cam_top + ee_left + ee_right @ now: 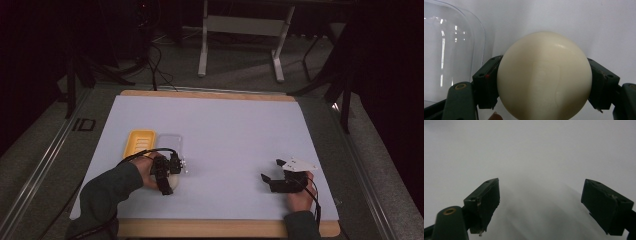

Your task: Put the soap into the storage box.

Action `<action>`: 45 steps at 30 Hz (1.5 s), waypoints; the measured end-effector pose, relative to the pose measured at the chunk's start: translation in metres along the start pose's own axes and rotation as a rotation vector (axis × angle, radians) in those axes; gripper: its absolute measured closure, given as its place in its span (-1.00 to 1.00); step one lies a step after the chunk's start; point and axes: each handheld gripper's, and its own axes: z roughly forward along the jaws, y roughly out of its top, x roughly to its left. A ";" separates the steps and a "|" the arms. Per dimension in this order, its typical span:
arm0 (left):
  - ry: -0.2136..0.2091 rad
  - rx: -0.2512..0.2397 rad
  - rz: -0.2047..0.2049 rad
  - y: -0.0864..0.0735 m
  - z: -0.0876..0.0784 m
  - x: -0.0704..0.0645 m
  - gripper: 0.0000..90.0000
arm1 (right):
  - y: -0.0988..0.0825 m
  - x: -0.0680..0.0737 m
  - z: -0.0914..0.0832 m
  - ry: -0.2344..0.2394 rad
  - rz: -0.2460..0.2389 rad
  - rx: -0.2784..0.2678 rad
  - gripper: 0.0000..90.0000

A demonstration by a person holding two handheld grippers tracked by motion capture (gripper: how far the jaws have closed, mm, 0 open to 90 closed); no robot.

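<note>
We record the left gripper (544, 82) clamped on a smooth cream-white oval soap bar (544, 77), one jaw pressed to each side of it. From the high view, this gripper (167, 175) sits near the front left of the white sheet-covered table (225, 130), the soap (175, 183) low at the sheet. Just beyond lie a clear plastic lid (170, 142) and a yellow rectangular plastic dish (139, 142), side by side. The right gripper (540, 202) rests at front right (272, 172), jaws wide apart over bare sheet.
</note>
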 end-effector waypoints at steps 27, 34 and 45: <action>0.005 0.034 0.016 0.004 -0.003 0.001 -0.43 | 0.000 0.000 0.000 -0.001 -0.003 0.004 -0.67; 0.015 0.035 0.016 0.005 -0.008 0.002 -0.43 | 0.000 0.000 0.000 0.000 -0.004 0.003 -0.67; 0.014 0.045 0.008 0.004 -0.013 0.004 -0.43 | 0.000 0.000 0.000 0.000 -0.005 0.003 -0.67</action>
